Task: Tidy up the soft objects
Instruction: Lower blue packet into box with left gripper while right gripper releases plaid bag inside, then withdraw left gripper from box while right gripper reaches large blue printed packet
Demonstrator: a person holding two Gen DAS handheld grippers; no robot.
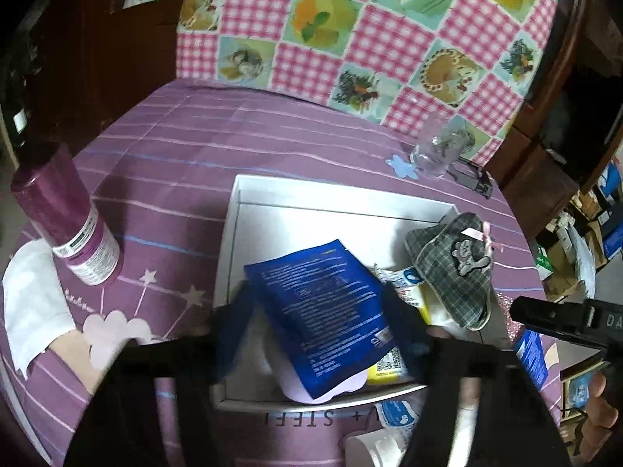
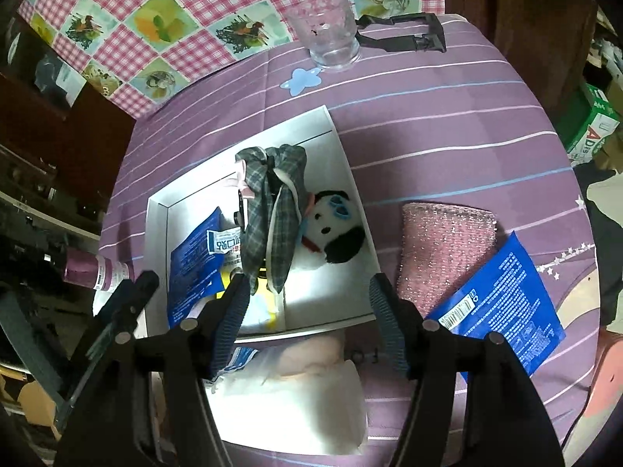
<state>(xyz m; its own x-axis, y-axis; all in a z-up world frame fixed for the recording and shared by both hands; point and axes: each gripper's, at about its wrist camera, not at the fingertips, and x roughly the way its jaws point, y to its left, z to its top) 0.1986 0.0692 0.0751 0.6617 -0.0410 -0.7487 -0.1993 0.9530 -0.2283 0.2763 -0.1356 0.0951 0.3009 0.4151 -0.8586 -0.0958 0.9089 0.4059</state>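
A white box (image 1: 233, 210) (image 2: 157, 210) sits on the purple tablecloth. In it lie a blue packet (image 1: 327, 311) (image 2: 194, 264), a grey plaid cloth pouch (image 1: 455, 268) (image 2: 272, 210), a small white packet (image 2: 224, 241), something yellow (image 1: 385, 373) and a panda plush (image 2: 335, 229). My left gripper (image 1: 323, 334) is open just above the blue packet, one finger on each side of it. My right gripper (image 2: 307, 307) is open and empty over the box's near edge. Outside the box lie a pink glittery cloth (image 2: 444, 249) and a second blue packet (image 2: 498, 307).
A purple can (image 1: 66, 218) and white tissue (image 1: 31, 303) are at the left. A clear glass (image 2: 327, 35) and a black clip (image 2: 405, 33) stand at the back. A checkered cloth (image 1: 370, 31) hangs behind. White soft packs (image 2: 296, 401) lie in front of the box.
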